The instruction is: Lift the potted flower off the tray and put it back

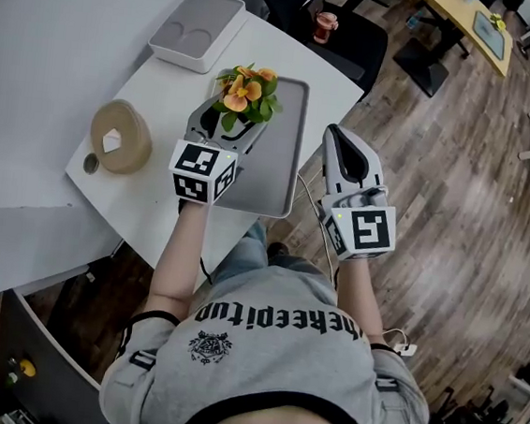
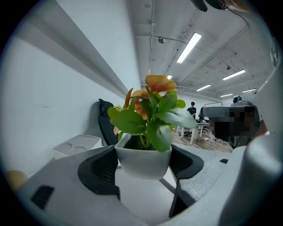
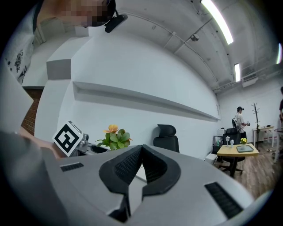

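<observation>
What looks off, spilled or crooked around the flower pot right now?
Nothing stands out. The flower pot sits upright in the left gripper, and no soil shows on the tray.

Bright, even office light, with a heavy fisheye bend in both gripper views.
Long strip lights [image 2: 189, 47] on the ceiling burn out to white glare in both gripper views, and the pale walls below them look flat and evenly lit. In the head view the white worktop [image 1: 164, 102] is bright, with only faint, soft-edged shadows. The potted flower [image 2: 148, 128] is sharp in the left gripper view, while the left hand-held gripper [image 2: 142, 167], right at the lens, goes soft. Both gripper views sit in a round frame with black corners, and straight lines curve near the rim. In the head view the floor planks [image 1: 457, 179] bow toward the right edge.
</observation>
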`<state>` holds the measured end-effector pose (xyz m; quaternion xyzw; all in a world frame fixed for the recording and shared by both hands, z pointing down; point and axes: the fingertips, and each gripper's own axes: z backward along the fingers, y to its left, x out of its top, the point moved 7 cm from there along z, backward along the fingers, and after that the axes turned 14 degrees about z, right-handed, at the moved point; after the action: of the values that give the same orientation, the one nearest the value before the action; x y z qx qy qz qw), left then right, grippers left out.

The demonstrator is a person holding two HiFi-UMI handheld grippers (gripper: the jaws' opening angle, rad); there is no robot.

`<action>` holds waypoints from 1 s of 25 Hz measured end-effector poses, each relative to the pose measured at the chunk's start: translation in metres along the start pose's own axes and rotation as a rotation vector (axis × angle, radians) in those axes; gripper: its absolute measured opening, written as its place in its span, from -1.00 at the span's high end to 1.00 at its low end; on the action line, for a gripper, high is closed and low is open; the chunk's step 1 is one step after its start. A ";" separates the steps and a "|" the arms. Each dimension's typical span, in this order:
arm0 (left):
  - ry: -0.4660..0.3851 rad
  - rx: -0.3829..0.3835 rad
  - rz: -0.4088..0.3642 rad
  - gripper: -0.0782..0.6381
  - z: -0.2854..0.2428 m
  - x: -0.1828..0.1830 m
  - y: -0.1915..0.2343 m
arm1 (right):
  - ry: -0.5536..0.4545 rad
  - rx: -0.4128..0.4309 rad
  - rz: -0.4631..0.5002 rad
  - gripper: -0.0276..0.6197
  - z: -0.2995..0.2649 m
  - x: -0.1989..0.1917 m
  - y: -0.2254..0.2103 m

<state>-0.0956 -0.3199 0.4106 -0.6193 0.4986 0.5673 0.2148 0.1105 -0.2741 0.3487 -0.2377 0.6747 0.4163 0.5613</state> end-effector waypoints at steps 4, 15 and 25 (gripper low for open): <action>0.032 0.016 0.016 -0.18 -0.013 -0.014 0.014 | 0.014 0.003 0.001 0.91 -0.007 -0.006 0.000; 0.093 0.061 0.044 -0.18 -0.041 -0.043 0.047 | 0.063 0.024 -0.011 0.91 -0.025 -0.022 0.005; 0.162 0.089 0.073 -0.18 -0.061 -0.074 0.072 | 0.100 0.031 -0.008 0.91 -0.039 -0.033 0.007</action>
<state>-0.1178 -0.3730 0.5159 -0.6345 0.5613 0.4998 0.1804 0.0916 -0.3075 0.3833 -0.2522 0.7071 0.3911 0.5323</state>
